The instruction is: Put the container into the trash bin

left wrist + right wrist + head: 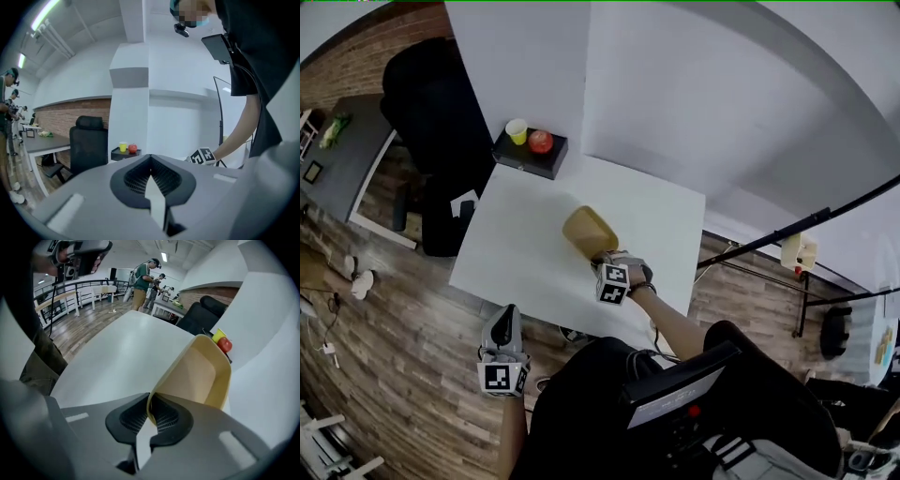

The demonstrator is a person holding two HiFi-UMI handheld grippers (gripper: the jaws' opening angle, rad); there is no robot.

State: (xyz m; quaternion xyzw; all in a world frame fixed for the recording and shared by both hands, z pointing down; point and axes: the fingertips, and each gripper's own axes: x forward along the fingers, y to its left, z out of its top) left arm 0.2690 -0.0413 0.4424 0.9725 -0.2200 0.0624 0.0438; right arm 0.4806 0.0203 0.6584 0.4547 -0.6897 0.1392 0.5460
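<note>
A tan, open container [589, 232] is tipped up on its side over the white table [516, 253]. My right gripper [603, 256] is shut on the container's near rim. In the right gripper view the thin rim runs between the pads and the container's hollow [201, 376] opens away from me, with my right gripper [149, 414] closed on its edge. My left gripper [507, 313] hangs off the table's near left corner, over the wooden floor. In its own view my left gripper [151, 177] has its jaws together with nothing between them. No trash bin can be told in any view.
A black box [531, 156] at the table's far edge carries a yellow cup [517, 131] and a red apple [541, 142]. A black office chair [431, 103] stands at the far left. A black stand [806, 225] crosses at the right. People [143, 280] stand far off.
</note>
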